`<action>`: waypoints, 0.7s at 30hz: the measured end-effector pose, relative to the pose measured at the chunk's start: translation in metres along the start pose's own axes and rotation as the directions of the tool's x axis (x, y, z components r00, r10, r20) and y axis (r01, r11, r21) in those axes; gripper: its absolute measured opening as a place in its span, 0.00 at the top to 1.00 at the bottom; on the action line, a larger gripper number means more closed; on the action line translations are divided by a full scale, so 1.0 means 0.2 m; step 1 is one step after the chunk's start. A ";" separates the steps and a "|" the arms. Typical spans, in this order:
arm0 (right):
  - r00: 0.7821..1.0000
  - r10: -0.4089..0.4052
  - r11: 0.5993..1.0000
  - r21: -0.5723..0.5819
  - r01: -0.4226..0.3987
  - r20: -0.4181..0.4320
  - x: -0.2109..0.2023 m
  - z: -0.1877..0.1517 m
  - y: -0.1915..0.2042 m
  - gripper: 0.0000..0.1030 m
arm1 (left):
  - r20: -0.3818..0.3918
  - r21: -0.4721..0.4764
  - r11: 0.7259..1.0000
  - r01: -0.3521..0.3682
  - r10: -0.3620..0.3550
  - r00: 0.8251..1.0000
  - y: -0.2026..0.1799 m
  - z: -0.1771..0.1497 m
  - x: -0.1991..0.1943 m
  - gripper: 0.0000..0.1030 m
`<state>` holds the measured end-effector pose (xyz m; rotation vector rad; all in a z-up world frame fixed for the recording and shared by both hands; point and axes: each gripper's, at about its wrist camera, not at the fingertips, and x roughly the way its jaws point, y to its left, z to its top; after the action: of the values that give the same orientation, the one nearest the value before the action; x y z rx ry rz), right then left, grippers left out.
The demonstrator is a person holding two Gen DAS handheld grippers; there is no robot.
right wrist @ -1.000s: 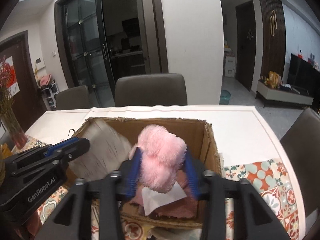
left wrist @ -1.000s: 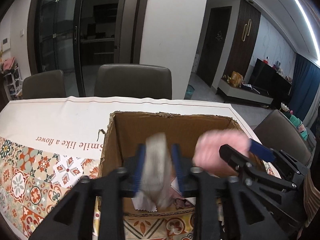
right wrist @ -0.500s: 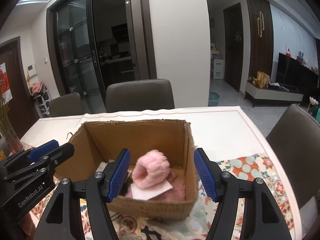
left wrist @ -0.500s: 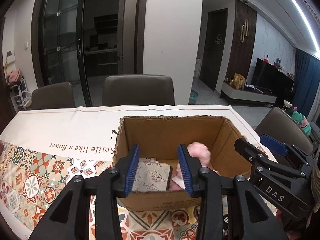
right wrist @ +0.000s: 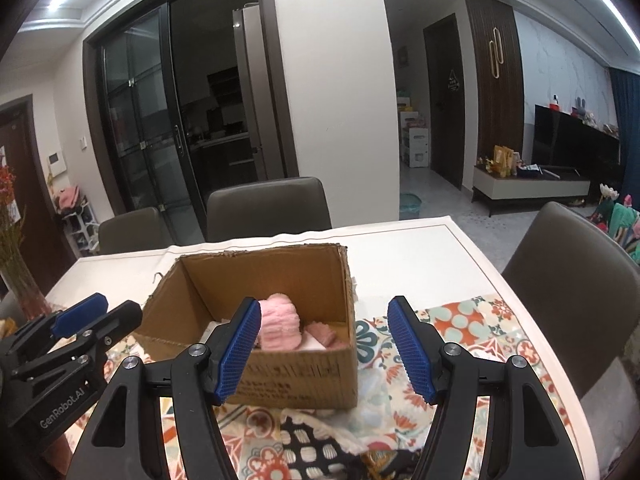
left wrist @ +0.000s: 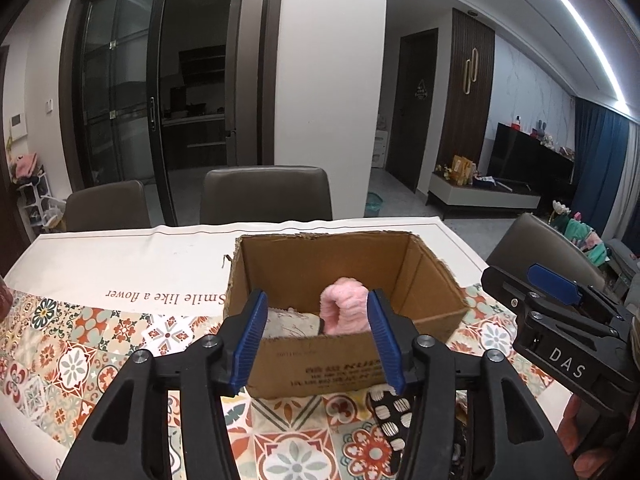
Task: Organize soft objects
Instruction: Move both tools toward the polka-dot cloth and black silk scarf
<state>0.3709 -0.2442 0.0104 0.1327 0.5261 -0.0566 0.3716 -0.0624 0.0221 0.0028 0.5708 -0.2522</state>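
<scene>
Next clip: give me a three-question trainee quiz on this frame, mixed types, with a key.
1. True or false: the pink fluffy item lies inside the cardboard box.
2. Which is between the pads of the left gripper? A: a cloth. B: nothing. C: the box wall.
3. Fill in: the right gripper is ____ (open/shut).

Key: 1 true. 2 B; its jaws have just been opening. 3 open.

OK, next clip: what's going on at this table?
A person is packing soft items into a cardboard box. Both hand-held grippers, left and right, hang open and empty on the near side of it; the left's jaws have just been opening. A fluffy pink piece and a printed cloth lie inside.
</scene>
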 end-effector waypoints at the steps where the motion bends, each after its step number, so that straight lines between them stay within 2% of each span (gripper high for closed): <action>1: 1.000 -0.004 1.000 0.002 0.004 0.004 -0.02 -0.01 0.00 0.35 | 0.001 0.001 1.000 0.006 -0.006 1.000 0.00 0.00 -0.01 0.50; 8: 0.999 -0.031 0.999 0.028 0.031 0.017 -0.16 -0.07 -0.03 0.35 | 0.010 0.020 1.000 0.015 -0.015 1.000 -0.04 -0.05 -0.12 0.49; 21: 0.993 -0.103 0.991 0.088 0.097 0.062 -0.40 -0.21 -0.03 0.35 | 0.020 0.060 0.996 0.063 -0.065 0.998 -0.08 -0.16 -0.29 0.40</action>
<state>0.2800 -0.2435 0.0142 0.1871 0.4634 -0.1810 0.3035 -0.0621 0.0275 0.0390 0.5416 -0.3309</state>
